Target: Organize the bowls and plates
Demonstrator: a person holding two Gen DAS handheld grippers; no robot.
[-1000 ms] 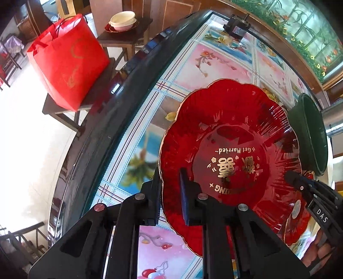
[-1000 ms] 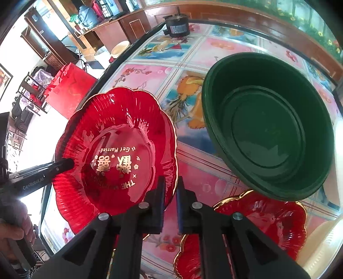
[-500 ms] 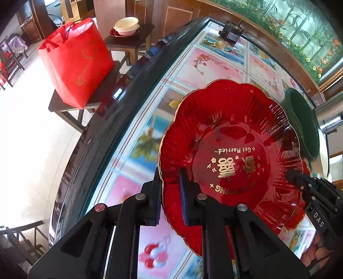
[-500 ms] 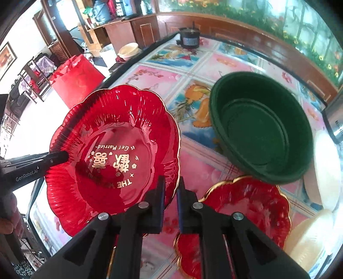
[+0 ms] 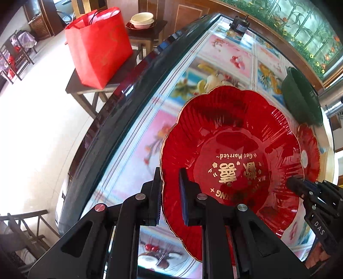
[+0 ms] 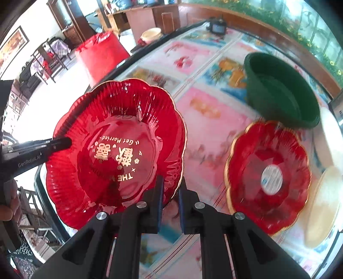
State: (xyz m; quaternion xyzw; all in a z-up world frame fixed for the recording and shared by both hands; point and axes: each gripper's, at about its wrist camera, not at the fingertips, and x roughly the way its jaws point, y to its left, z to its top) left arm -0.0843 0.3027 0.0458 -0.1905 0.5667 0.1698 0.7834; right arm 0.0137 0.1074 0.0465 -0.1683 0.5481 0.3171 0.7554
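The left gripper [image 5: 170, 193] is clamped on the rim of a large red scalloped plate with a gold edge and gold lettering [image 5: 231, 158], one jaw above the rim and one below. The right gripper [image 6: 171, 195] pinches the opposite rim of the same plate; its jaws have just been easing open slightly, yet the rim sits between them and the pads look pressed on it. Each gripper is carried by a person's hand; part of one hand [image 6: 9, 206] shows at the left edge of the right wrist view.

The plate hangs tilted in the air between the two grippers, above the glass tabletop with colourful fruit and flower pictures [image 6: 205, 111], not touching it.

Just beyond, on the tabletop, lies a second red scalloped plate with a gold edge and a white sticker at its centre [image 6: 268, 178]. A deep dark green bowl [image 6: 280, 94] sits behind that plate, near its far rim. Pale cream dishes [image 6: 323, 203], blurred, lie at the right edge.

Off the tabletop, a red bag [image 5: 96, 45] rests on a dark wooden stool, and a cream bowl on a red plate [image 5: 142, 20] sits on another.

The sorting looks to be midway: one plate is in hand and probably headed for stacking on its red twin; the green bowl and cream dishes seem not yet grouped.
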